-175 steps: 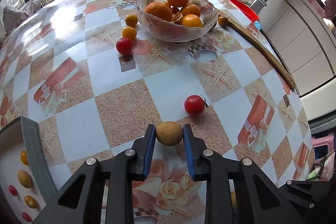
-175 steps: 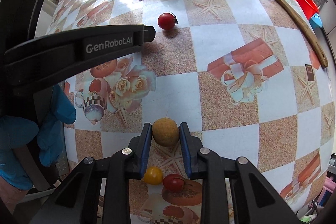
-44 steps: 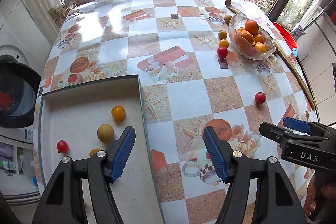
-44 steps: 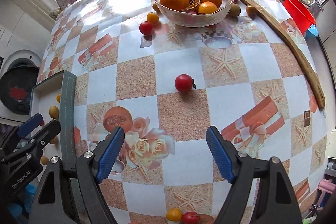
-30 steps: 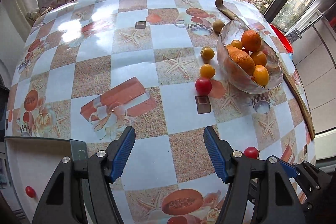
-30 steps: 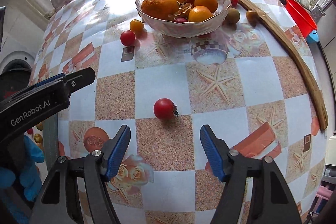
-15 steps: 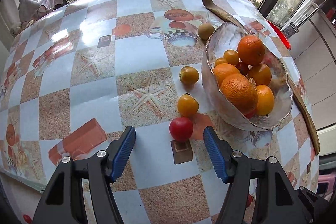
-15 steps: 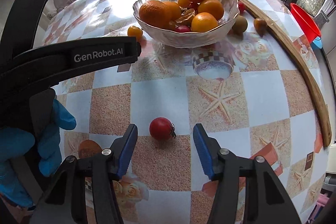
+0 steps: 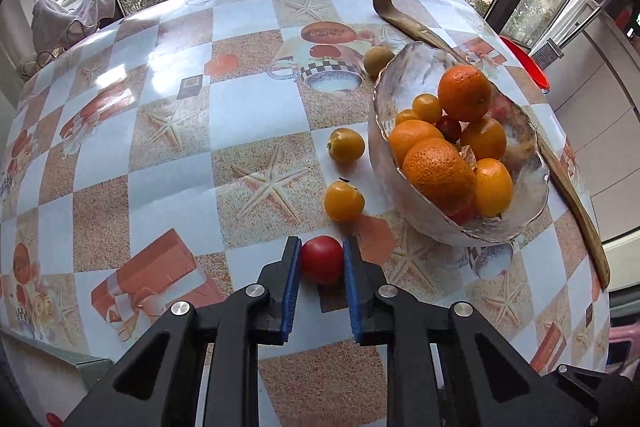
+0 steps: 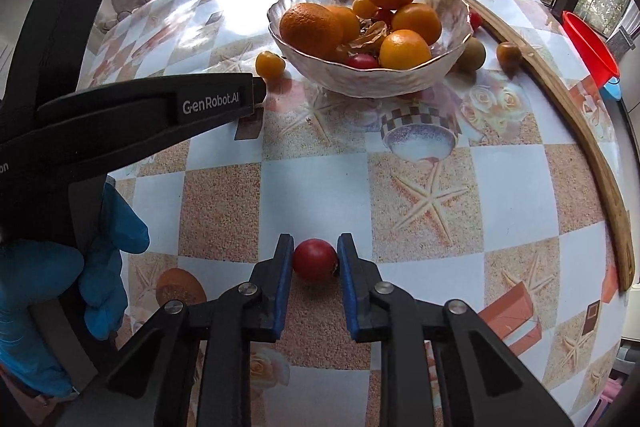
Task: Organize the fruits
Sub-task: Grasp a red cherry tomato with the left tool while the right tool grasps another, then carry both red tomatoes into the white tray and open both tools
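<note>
Two red tomatoes are being picked up at once, one in each hand. The left hand-held gripper has its blue pads pressed against the sides of a red tomato that sits on the table, and the right hand-held gripper is clamped the same way on a second red tomato; neither fruit looks lifted yet. Just ahead of the left hand-held gripper lie two yellow-orange tomatoes, one beyond the other, and ahead and to its right stands the glass bowl, heaped with oranges and smaller fruits. A greenish-brown fruit rests further on, beside the bowl's far rim. From the right hand-held gripper, the bowl is well ahead, with a red tomato, a brownish fruit and another small fruit to its right, near a curved wooden stick. A grey tray corner shows to the lower left of the left hand-held gripper, with one small red fruit inside. Judging by this, sorting is partly done: several loose fruits are left on the table, and whether the bowl's contents must be sorted too cannot be told.
</note>
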The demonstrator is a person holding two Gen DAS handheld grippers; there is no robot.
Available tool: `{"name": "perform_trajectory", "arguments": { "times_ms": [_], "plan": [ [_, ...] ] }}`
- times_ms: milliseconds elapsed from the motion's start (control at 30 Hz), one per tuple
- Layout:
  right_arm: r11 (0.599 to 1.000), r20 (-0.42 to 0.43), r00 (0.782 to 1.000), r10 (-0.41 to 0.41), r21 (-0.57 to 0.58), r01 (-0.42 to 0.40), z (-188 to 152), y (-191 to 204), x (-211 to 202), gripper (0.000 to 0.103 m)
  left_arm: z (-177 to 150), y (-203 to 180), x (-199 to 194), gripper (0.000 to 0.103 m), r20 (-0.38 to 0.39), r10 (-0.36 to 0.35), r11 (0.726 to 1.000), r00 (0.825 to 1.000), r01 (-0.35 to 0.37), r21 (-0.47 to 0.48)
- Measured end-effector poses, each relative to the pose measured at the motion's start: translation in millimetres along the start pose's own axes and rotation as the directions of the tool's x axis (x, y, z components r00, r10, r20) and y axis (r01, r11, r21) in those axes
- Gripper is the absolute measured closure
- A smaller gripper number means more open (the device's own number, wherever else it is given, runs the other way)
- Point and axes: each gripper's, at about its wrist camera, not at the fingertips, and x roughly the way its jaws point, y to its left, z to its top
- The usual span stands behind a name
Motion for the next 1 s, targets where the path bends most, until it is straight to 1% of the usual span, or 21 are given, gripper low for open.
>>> {"name": "perform_trajectory", "arguments": {
  "times_ms": [167, 367, 500, 833, 1000],
  "plan": [
    [1.0, -0.01, 1.0, 0.017, 0.01, -0.017, -11, -7, -8, 0.079, -26, 1, -14, 0.081, -0.007, -0.018, 1.0, 1.0, 0.018, 0.007],
    [0.999, -0.032, 0.999, 0.026, 0.037, -0.025, -24, -13, -16, 0.079, -66, 11, -38, 0.081, -0.03, -0.031, 0.999, 0.999, 0.03, -0.032],
    [0.999, -0.043, 0.999, 0.02, 0.033, -0.019, -33, -10, -21, 0.079, -92, 17, -57, 0.081, -0.036, -0.031, 0.998, 0.999, 0.029, -0.05],
    [0.999, -0.073, 0.997, 0.03, 0.015, -0.029, -50, 14, -30, 0.079, -141, 48, -104, 0.081, -0.036, -0.024, 0.991, 0.999, 0.019, -0.133],
    [0.999, -0.081, 0.996, 0.042, -0.024, -0.044, -52, 36, -34, 0.079, -165, 70, -126, 0.081, -0.03, 0.005, 0.981, 1.0, -0.011, -0.191]
  ]
}}
